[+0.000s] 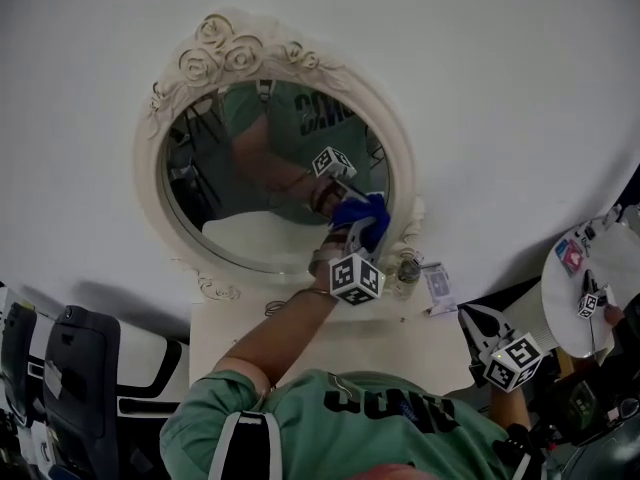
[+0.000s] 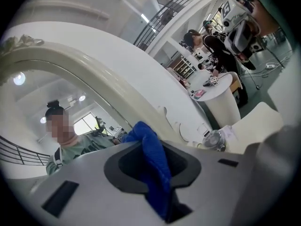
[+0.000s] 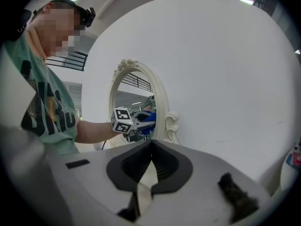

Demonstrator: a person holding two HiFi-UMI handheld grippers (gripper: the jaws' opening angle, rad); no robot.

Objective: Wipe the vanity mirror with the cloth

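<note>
Head view: the oval mirror (image 1: 262, 183) hangs on a white wall in a cream frame (image 1: 222, 50) carved with roses. The left gripper (image 1: 352, 236) presses a blue cloth (image 1: 364, 216) against the lower right of the glass, near the frame. The right gripper (image 1: 476, 321) hangs low and well apart from it, beside the worktop (image 1: 300, 343). A small jar (image 1: 405, 274) and a card (image 1: 438, 286) sit on the worktop under the mirror.

Left gripper view: the fingers are clamped on the cloth, which bunches up past them towards the glass.

Right gripper view: the fingers are pressed together with nothing between them.

Wiping looks under way. Next, the cloth probably needs sweeping across the rest of the glass under steady pressure. The dark lettering on the green shirt (image 1: 400, 418) and the card's print are too unclear to read.
</note>
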